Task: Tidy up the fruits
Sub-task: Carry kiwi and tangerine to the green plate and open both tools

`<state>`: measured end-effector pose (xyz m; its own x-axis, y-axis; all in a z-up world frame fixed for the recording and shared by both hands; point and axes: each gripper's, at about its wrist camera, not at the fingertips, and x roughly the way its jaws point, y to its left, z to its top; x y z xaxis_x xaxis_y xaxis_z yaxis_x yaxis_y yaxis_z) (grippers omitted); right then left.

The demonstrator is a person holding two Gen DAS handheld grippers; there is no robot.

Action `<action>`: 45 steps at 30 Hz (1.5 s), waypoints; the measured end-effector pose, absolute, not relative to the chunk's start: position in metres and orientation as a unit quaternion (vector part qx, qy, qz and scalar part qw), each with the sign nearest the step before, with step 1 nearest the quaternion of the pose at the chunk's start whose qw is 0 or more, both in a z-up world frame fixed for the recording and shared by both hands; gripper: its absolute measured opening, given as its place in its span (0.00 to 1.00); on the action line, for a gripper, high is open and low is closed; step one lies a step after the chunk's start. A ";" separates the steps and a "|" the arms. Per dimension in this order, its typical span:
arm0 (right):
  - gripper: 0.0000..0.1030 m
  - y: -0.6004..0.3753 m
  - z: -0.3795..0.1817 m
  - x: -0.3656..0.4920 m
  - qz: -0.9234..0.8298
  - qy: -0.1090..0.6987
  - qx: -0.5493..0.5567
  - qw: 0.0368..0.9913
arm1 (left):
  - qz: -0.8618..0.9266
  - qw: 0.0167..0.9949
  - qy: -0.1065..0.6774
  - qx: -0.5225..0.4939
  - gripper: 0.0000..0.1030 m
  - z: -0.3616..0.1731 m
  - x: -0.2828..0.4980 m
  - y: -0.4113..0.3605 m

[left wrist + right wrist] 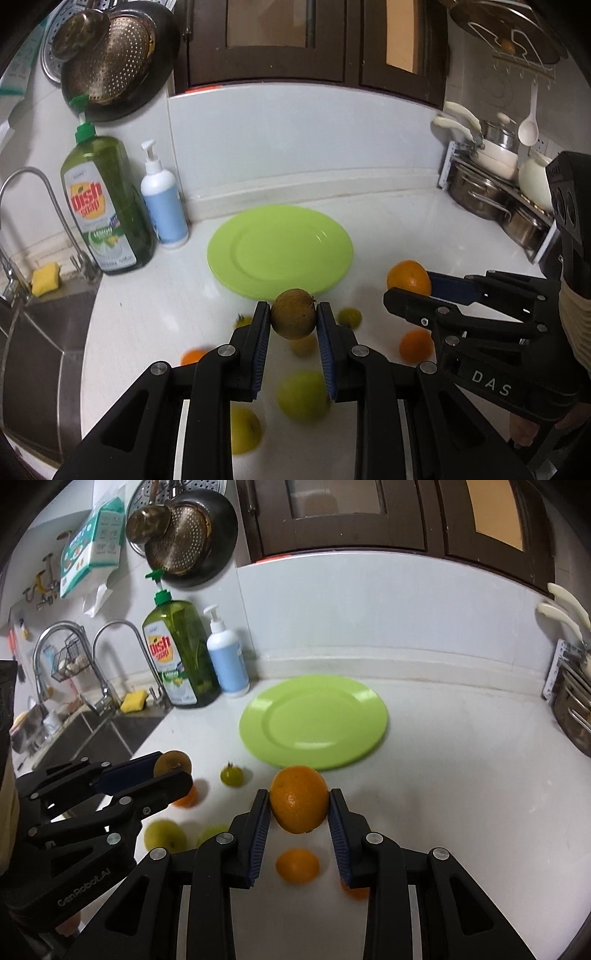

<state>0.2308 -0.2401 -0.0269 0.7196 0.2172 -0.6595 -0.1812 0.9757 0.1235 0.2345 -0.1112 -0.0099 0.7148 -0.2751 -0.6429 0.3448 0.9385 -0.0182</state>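
- The green plate (279, 251) lies bare on the white counter (424, 229), just right of the dish soap bottle (105, 206).
- The left gripper (293, 319) clamps a brown kiwi (294, 314) in front of the plate.
- The right gripper (299, 805) clamps an orange (299, 799) in front of the plate.
- Loose oranges (297, 866) and green fruits (304, 395) lie on the counter before the plate.

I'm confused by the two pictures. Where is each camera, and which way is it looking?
Left wrist: on the left gripper, looking past its kiwi to the plate; the right gripper shows too.
Right wrist: on the right gripper, looking past its orange; the left gripper shows.
Shared: plate, both fruits, soap bottle.
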 end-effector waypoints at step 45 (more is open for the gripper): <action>0.32 -0.239 -0.110 0.436 0.124 0.506 -0.029 0.853 | -0.187 0.840 0.494 0.127 0.26 -0.106 0.448 -0.131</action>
